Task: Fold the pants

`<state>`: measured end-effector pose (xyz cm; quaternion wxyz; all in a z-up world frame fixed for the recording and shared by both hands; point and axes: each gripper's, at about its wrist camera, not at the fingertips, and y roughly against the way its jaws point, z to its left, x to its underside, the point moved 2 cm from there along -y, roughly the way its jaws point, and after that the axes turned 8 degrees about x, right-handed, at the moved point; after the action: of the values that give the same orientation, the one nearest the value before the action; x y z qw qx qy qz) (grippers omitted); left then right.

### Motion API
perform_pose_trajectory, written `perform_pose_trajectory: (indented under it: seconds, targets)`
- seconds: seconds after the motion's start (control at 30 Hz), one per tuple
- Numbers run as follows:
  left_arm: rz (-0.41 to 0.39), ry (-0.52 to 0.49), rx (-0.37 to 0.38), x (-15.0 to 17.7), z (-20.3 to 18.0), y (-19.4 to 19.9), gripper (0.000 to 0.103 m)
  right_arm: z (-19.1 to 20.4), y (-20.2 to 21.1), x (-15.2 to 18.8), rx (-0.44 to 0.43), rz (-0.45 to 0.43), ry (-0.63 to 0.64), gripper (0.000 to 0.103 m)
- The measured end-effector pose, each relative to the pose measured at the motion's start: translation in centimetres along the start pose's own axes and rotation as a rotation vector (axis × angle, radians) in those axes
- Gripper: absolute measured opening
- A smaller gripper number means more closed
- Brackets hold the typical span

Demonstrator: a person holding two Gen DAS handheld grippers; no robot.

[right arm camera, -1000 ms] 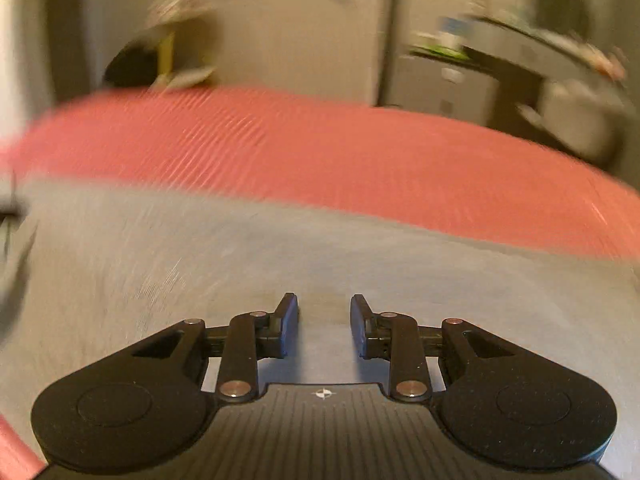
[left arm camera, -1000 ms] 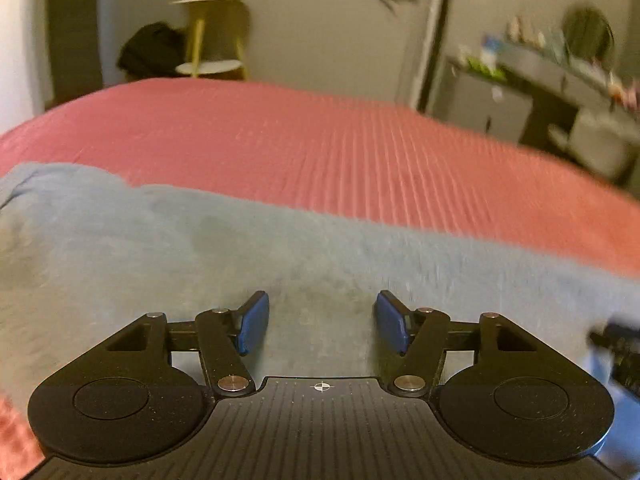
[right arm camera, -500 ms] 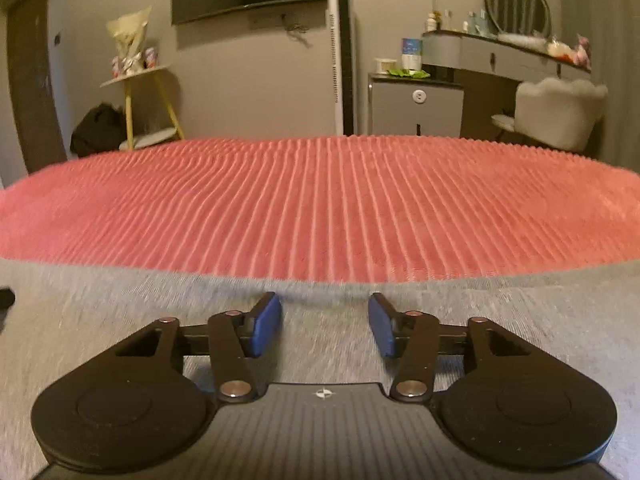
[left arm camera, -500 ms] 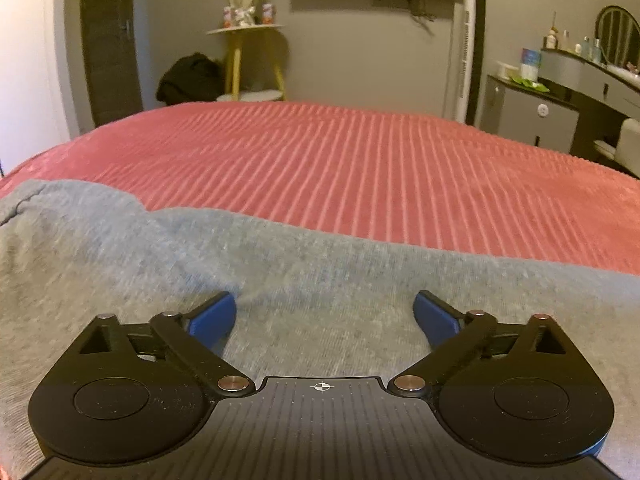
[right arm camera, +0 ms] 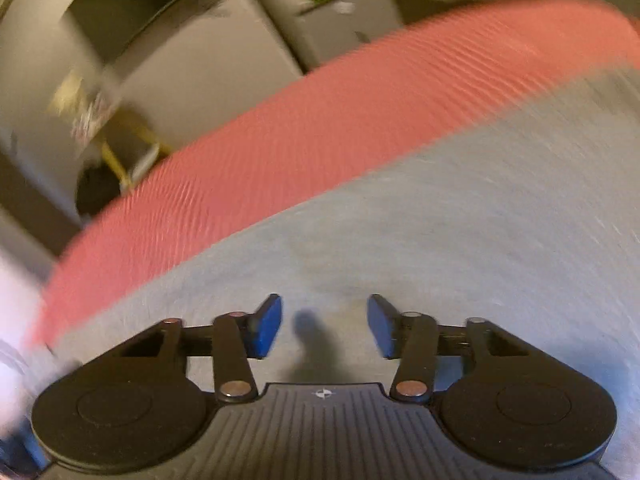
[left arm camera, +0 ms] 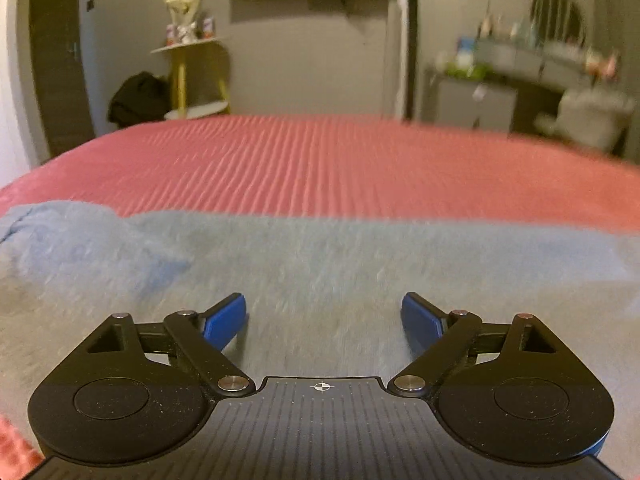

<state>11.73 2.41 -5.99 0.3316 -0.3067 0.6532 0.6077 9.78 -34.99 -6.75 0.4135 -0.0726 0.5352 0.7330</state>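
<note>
1. Red ribbed bedspread (left arm camera: 320, 164) fills the far field from 9 to 3 o'clock in the left wrist view.
2. Grey pants (left arm camera: 320, 272) lie spread flat on it — covering the near half of both views (right arm camera: 460, 220).
3. Left gripper (left arm camera: 323, 318) hangs over the fabric, jaws spread wide, holding nothing.
4. Right gripper (right arm camera: 324, 326) — view tilted and blurred — jaws parted, empty, fabric at 12 o'clock.

Grey fleecy pants (left arm camera: 320, 264) lie spread flat on red bedspread (left arm camera: 320, 160).
</note>
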Motion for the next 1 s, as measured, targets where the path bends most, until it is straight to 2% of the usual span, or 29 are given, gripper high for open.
perform_pose_trajectory:
  seconds: [0.03, 0.1, 0.17, 0.23, 0.27, 0.43, 0.47, 0.5, 0.53, 0.63, 0.77, 0.83, 0.93, 1.0]
  targets:
    - [0.023, -0.005, -0.049, 0.3, 0.1, -0.2, 0.091, -2.1, 0.3, -0.6, -0.025, 0.006, -0.099, 0.032]
    - [0.029, 0.042, -0.075, 0.5, 0.9, 0.4, 0.091, -5.6, 1.1, -1.2, -0.026, -0.009, -0.231, 0.032]
    - [0.034, 0.1, -0.084, 0.5, 1.6, 1.2, 0.09, -8.4, 3.0, -1.5, 0.116, -0.077, -0.259, 0.033]
    - [0.031, 0.14, -0.086, 0.6, 2.2, 2.1, 0.089, -10.9, 5.8, -1.4, 0.283, -0.162, -0.244, 0.041]
    - [0.038, 0.154, -0.08, 0.8, 2.3, 2.4, 0.089, -12.3, 7.4, -1.1, 0.327, -0.209, -0.247, 0.041]
    - [0.073, 0.184, -0.033, 0.9, 1.6, 2.5, 0.089, -20.4, 14.7, 1.6, 0.404, -0.378, -0.45, 0.039]
    - [0.08, 0.176, -0.032, 0.9, 1.3, 2.2, 0.089, -21.7, 15.2, 2.0, 0.407, -0.372, -0.486, 0.036]
    - [0.085, 0.169, -0.032, 1.0, 1.1, 2.0, 0.089, -22.9, 15.3, 2.5, 0.405, -0.339, -0.515, 0.028]
    - [0.09, 0.162, -0.033, 1.0, 0.9, 1.9, 0.089, -23.8, 15.0, 2.7, 0.381, -0.305, -0.54, 0.028]
    - [0.086, 0.145, -0.025, 1.2, 0.4, 2.4, 0.089, -25.1, 13.9, 3.7, 0.26, -0.246, -0.638, 0.031]
    - [0.094, 0.145, -0.024, 1.5, 0.2, 2.9, 0.089, -24.4, 13.3, 3.1, 0.239, -0.273, -0.593, 0.032]
    - [0.099, 0.163, -0.025, 1.5, 0.3, 3.0, 0.089, -23.7, 12.8, 2.0, 0.254, -0.268, -0.558, 0.021]
    - [0.099, 0.182, -0.027, 1.5, 0.5, 3.1, 0.089, -21.5, 13.6, 0.5, 0.31, -0.299, -0.446, 0.018]
    - [0.1, 0.185, -0.033, 1.5, 0.5, 3.1, 0.089, -20.5, 14.5, 0.2, 0.291, -0.36, -0.408, 0.017]
